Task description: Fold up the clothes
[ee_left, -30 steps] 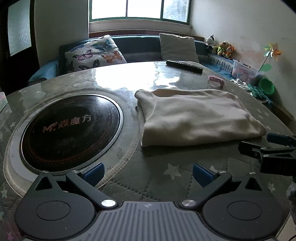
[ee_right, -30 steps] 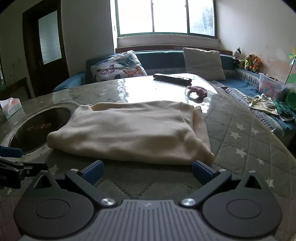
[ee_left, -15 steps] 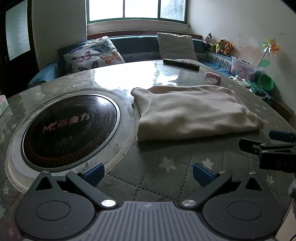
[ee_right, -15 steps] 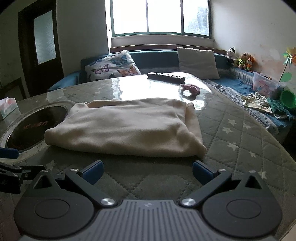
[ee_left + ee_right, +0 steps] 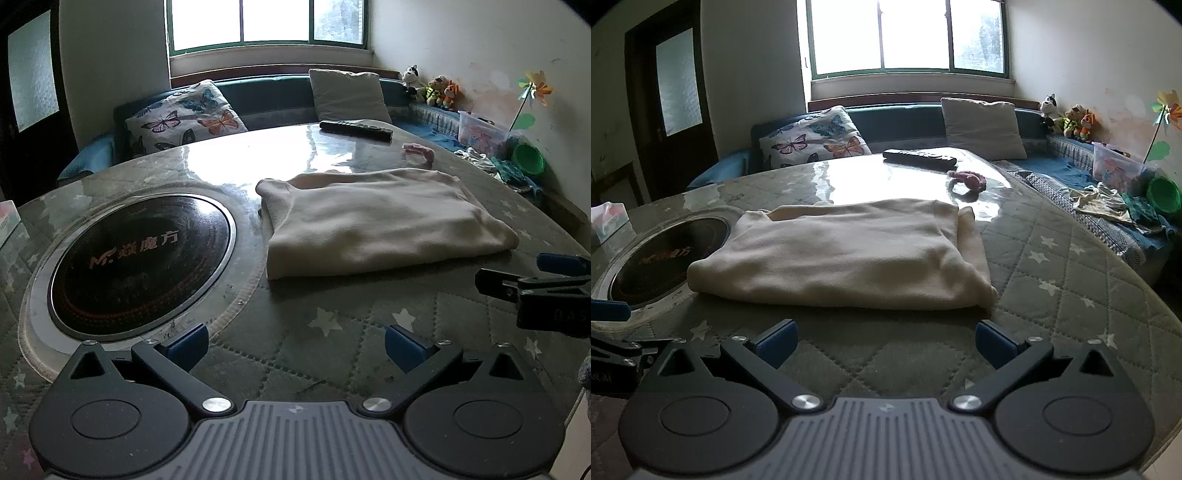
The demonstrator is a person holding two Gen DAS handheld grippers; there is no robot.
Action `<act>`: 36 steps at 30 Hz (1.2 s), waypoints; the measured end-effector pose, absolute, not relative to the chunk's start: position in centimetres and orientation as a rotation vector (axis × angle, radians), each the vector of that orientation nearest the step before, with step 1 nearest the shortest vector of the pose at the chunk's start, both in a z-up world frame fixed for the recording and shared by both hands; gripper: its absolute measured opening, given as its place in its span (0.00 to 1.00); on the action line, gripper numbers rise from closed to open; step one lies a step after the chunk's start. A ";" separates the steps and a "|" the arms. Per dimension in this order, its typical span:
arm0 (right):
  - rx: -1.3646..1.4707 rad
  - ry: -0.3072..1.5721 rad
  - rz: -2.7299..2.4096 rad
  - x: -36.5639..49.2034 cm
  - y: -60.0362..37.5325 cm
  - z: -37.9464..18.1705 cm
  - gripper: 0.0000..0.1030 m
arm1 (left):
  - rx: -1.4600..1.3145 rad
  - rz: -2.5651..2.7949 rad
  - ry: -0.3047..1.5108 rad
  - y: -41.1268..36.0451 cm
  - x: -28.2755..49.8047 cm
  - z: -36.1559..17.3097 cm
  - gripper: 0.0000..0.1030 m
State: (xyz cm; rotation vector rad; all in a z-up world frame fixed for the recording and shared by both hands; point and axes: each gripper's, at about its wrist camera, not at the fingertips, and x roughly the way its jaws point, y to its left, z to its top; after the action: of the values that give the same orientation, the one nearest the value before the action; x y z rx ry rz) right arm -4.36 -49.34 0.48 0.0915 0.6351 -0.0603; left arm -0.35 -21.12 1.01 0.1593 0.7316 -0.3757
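**Cream cloth folded and lying flat**

Cream soft cloth (image 5: 380, 218) lies folded in a neat flat block on the round table with the grey-green star-quilted cover (image 5: 332, 343). It sits in the middle, a little toward the right edge, just beside the round black cooker plate (image 5: 140, 258) set into the table. I think the folding looks done, since the sides are tucked under.

I hold my left gripper (image 5: 295, 343) near the front edge, fingers spread wide and holding nothing. My right gripper (image 5: 884, 341) is the same, wide apart, nothing in it. Both stay clear of the cloth, so I don't mess it up.
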 end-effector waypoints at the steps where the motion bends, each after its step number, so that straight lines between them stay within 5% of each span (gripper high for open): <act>1: 0.091 0.635 -0.060 -4.4 -49.3 0.5 1.00 | 0.161 -0.377 0.730 -21.2 -0.5 1.0 1.00; 36: 0.062 0.660 -0.103 -4.3 -49.1 0.1 1.00 | 0.189 -0.403 0.707 -22.0 -1.2 1.0 1.00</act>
State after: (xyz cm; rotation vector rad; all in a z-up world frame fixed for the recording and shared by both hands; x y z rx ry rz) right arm -4.32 -49.12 0.13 0.0624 0.6600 -0.1034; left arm -1.22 -22.01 0.98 0.1889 0.7071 -0.4027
